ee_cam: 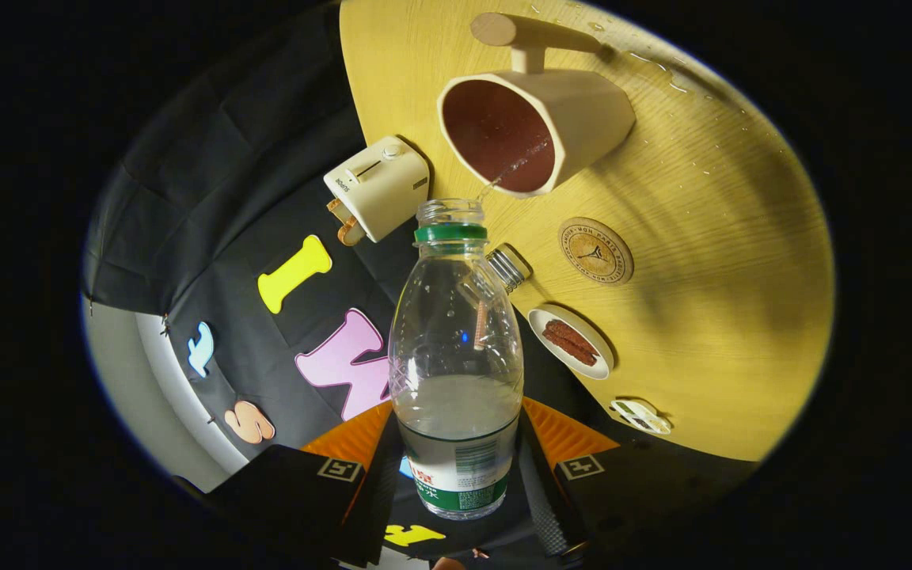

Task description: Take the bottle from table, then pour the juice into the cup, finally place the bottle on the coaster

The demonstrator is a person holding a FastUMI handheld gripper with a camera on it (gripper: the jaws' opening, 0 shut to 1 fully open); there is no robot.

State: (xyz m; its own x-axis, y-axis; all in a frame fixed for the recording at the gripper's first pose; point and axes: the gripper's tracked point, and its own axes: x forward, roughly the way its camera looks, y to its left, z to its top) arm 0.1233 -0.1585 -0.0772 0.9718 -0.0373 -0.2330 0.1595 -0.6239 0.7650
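From the gripper view: the gripper (pixel 456 467) has both fingers clamped on the bottle (pixel 456 372), which is lifted and tipped, its open mouth just short of the cup (pixel 535 127). A thin stream runs into the cup, so the pick-up is done and pouring is on. Liquid remains in the bottle. Left to do: finish and set it on the coaster (pixel 595 251), bare on the table (pixel 725 261) beside the cup.

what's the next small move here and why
Probably hold the tilt a little longer: the gripper is shut on the bottle, a thin stream runs from its mouth into the cup, and liquid remains inside. The coaster beside the cup sits bare for afterwards.
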